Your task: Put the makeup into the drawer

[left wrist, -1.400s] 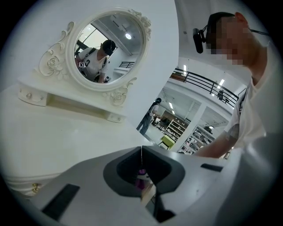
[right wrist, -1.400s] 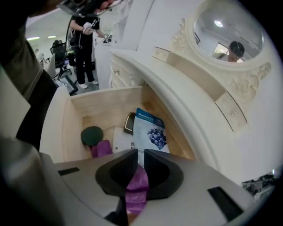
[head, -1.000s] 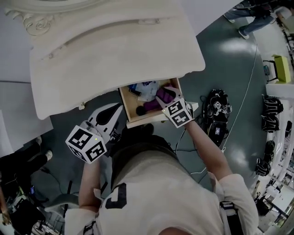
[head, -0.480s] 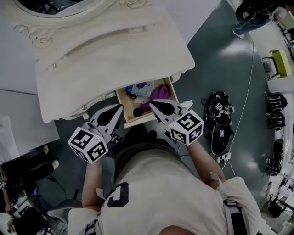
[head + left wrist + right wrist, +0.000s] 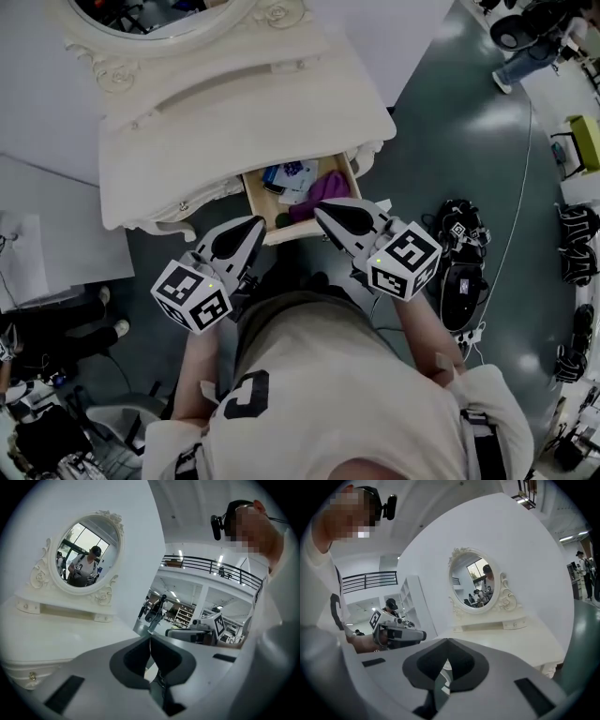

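The wooden drawer [image 5: 251,187] of the white dressing table [image 5: 234,103] stands pulled out. Inside lie a purple makeup item [image 5: 323,189] and blue-and-white packets [image 5: 291,175]. My right gripper [image 5: 321,210] hovers over the drawer's front right corner, shut with nothing in it; its jaws meet at the tips [image 5: 447,640]. My left gripper [image 5: 255,225] is just off the drawer's front left corner, also shut and holding nothing [image 5: 150,637]. Both point roughly level toward the table. The front of the drawer's inside is hidden under the grippers.
An oval mirror [image 5: 86,550] in a carved frame stands at the back of the table top. Black bags and gear [image 5: 464,272] lie on the grey floor to the right, with a cable [image 5: 511,206] running past. Another person's legs [image 5: 56,328] show at the left.
The right gripper has lifted out of the drawer and shut, with nothing in it. The left gripper has risen and moved closer to the drawer's front.
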The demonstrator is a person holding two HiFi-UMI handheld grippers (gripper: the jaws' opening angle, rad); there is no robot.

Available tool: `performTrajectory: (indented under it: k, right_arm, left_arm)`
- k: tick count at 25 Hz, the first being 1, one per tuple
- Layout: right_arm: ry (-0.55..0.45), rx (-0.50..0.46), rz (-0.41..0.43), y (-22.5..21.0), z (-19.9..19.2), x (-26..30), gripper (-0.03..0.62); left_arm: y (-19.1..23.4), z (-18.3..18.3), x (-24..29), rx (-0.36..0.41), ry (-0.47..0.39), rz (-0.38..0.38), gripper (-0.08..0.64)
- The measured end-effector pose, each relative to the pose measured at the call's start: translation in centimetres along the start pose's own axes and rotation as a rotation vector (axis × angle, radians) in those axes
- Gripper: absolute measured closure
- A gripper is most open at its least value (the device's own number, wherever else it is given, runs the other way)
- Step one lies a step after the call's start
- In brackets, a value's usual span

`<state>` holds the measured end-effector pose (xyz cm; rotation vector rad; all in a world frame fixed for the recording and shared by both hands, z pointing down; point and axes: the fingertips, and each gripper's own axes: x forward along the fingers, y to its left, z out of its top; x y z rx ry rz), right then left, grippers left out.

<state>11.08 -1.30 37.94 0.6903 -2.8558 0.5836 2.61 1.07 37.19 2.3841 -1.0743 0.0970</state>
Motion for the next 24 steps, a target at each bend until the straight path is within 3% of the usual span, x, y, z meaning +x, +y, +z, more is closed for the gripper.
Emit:
performTrajectory:
  k: [5,9,14,24]
  right_arm:
    - [0.014,-0.073,0.069,2.7,-0.6,0.2,0.565]
    - [0.018,-0.139,0.133,6.1,-0.3,0.2,0.565]
    - [0.000,-0.126,0.192,8.8,0.1,0.7,0.565]
    - [0.030,-0.123,0.255,13.7,-0.5,6.0,0.565]
  left_arm:
    - [-0.1,0.2,-1.9,0.008,-0.012,0.069,0.502]
    - [-0.4,0.1,-2.8,-0.027,-0.009,0.046,0.502]
    - [-0.9,0.3,-4.5,0.027,0.023,0.033,0.502]
    - [2.0,0.2,-10.4,0.013,-0.005,0.045,0.502]
